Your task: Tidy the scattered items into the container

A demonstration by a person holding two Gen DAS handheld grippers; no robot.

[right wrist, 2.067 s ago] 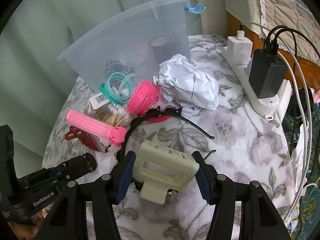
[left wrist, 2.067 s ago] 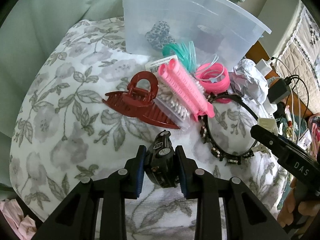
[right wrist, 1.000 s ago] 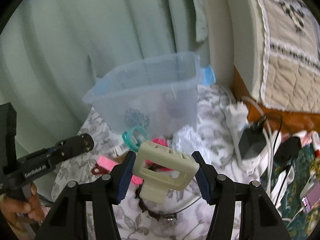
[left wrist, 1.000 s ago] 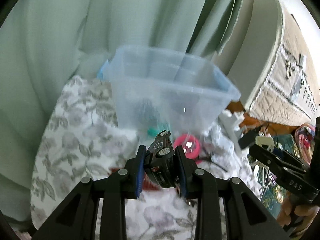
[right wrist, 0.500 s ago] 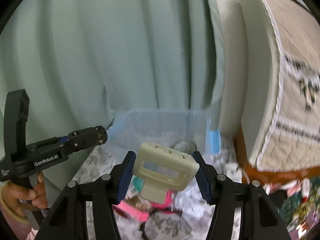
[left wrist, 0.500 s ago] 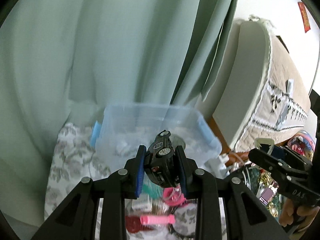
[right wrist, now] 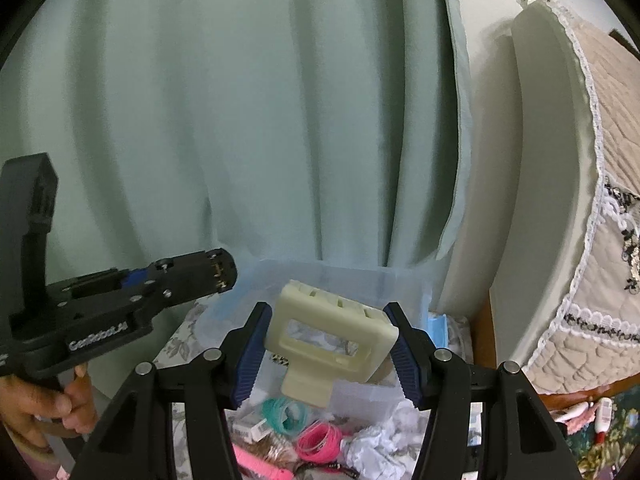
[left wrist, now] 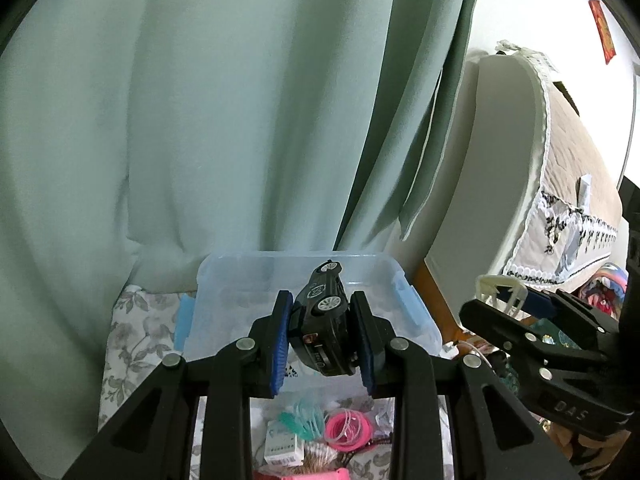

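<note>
Your left gripper [left wrist: 323, 334] is closed to a narrow gap around a black die-cast toy car [left wrist: 323, 322], its ribbed blue pads [left wrist: 281, 336] pressing both flanks. The glossy car stands nose-up, silver wheels facing the lens. It hangs in front of and above the clear plastic storage bin [left wrist: 224, 312], which sits at 12 o'clock from the fingertips.

Your right gripper [right wrist: 330, 354] is spread wider, clamped on a cream plastic clip [right wrist: 332, 344]: a matte, blocky frame with a rectangular window, slotted top edge and a short tab below. Its blue ribbed pads [right wrist: 251, 354] grip the two ends. The clip is held over the near wall of the same bin [right wrist: 404, 288], translucent, rounded at the corners, with pale blue latches on its sides.

At 6 o'clock below the fingers, on a grey floral-print cloth [left wrist: 128, 344], lie the scattered items:
- a bundle of teal hair ties [right wrist: 286, 414], thin elastic loops;
- a stack of pink hair ties [right wrist: 318, 440];
- a crumpled white paper [right wrist: 376, 444] at 5 o'clock;
- a pink ridged hair roller [right wrist: 256, 462] at 7 o'clock;
- a small white carton [left wrist: 282, 446].

A pale green pleated curtain [left wrist: 240, 112] fills the background; a quilted beige cover with lace trim [right wrist: 608, 240] lies at 3 o'clock.
</note>
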